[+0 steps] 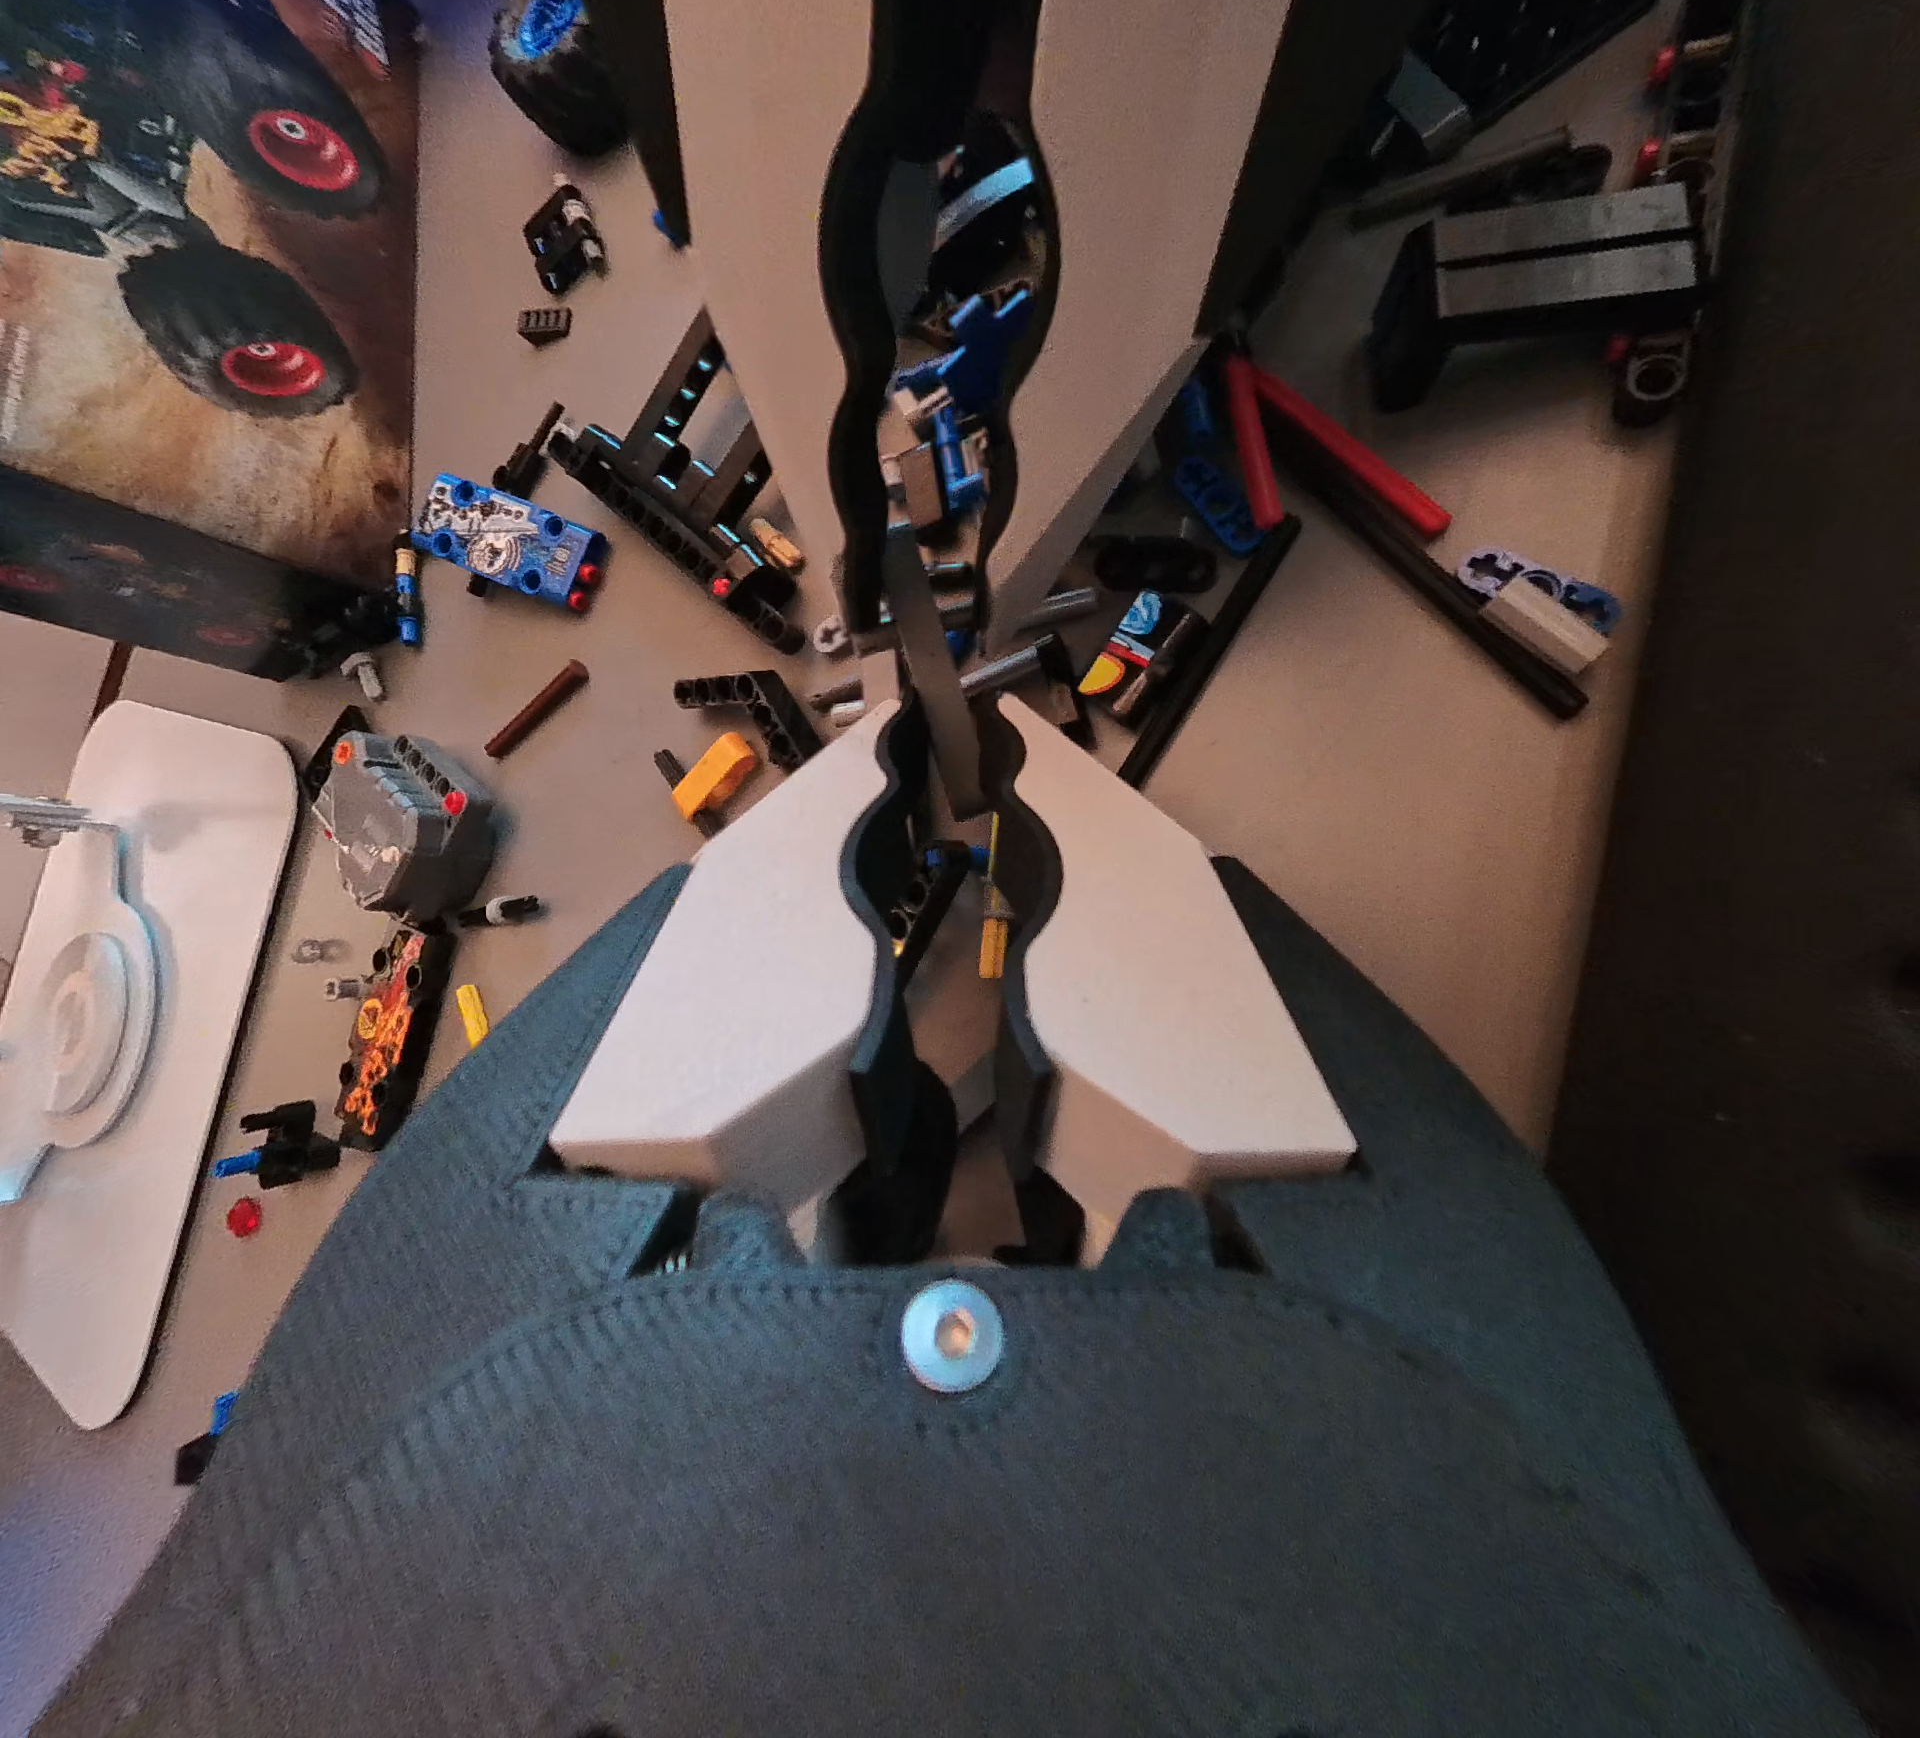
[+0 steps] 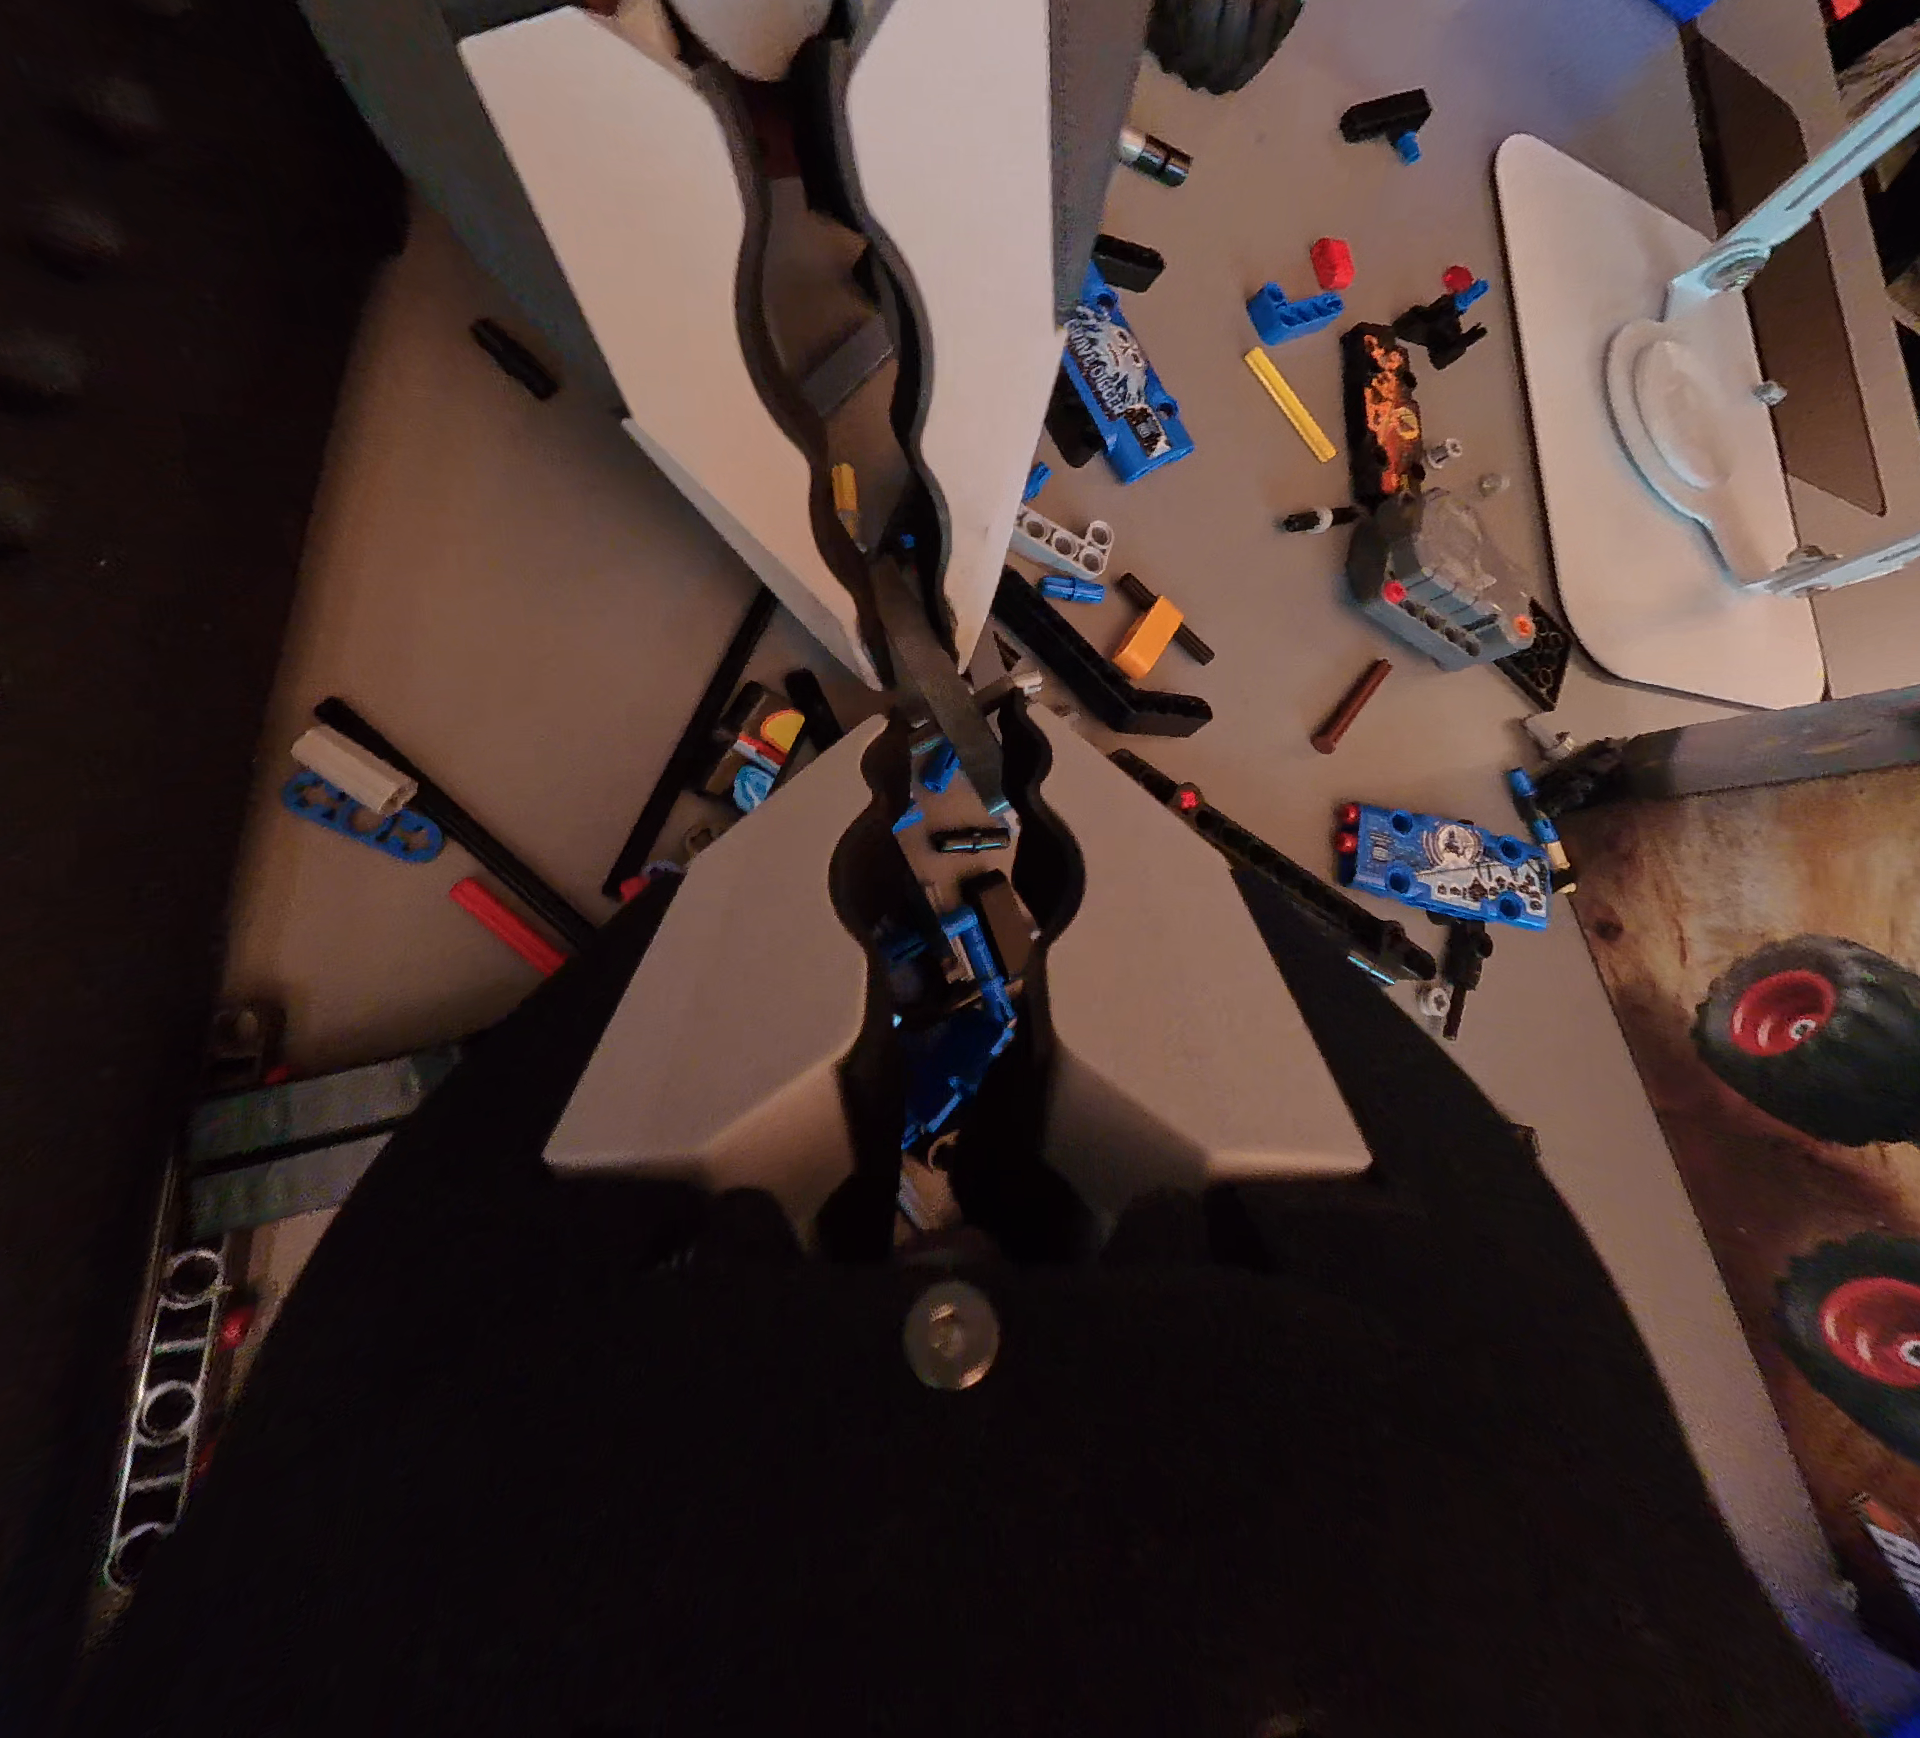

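While both tongs, left [image 1: 948, 717] and right [image 2: 940, 720], were clenched tip-to-tip on one grey beam [image 1: 935, 649] above the worktop [image 1: 1351, 805], grip looked thin; any twist could've dropped it into loose pcs below.

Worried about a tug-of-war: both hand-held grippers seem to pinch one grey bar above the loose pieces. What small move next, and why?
Probably ease the left hand-held gripper open while the right hand-held gripper holds: the grey bar spans tip to tip, seemingly clamped by both, so neither moves it freely.
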